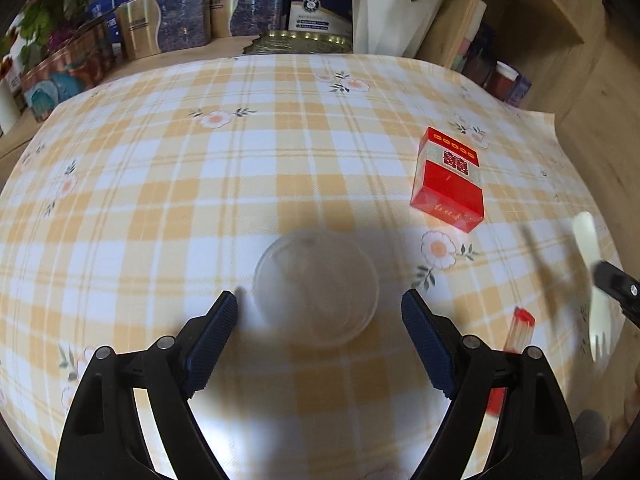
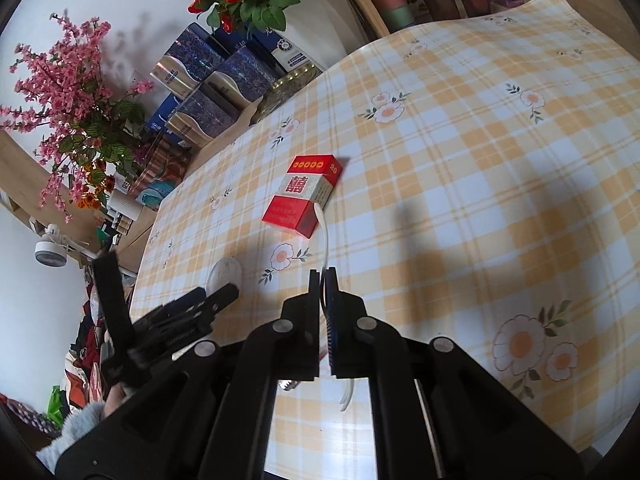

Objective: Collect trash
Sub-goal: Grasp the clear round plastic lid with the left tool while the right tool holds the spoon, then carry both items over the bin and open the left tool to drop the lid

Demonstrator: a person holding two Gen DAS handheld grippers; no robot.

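A clear plastic lid [image 1: 316,286] lies flat at centre. A red cigarette pack [image 1: 448,178] lies face-up at its 2 o'clock. A red lighter [image 1: 516,344] lies at 4 o'clock. A white plastic fork [image 1: 592,280] hangs tines-down, pinched in tongs.

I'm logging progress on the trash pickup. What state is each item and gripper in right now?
left gripper: open, above the lid, holding nothing
right gripper: shut on the plastic fork
plastic fork: held, lifted off the table
clear plastic lid: lying flat, uncollected
red cigarette box: closed, lying flat
red lighter: lying on the tablecloth
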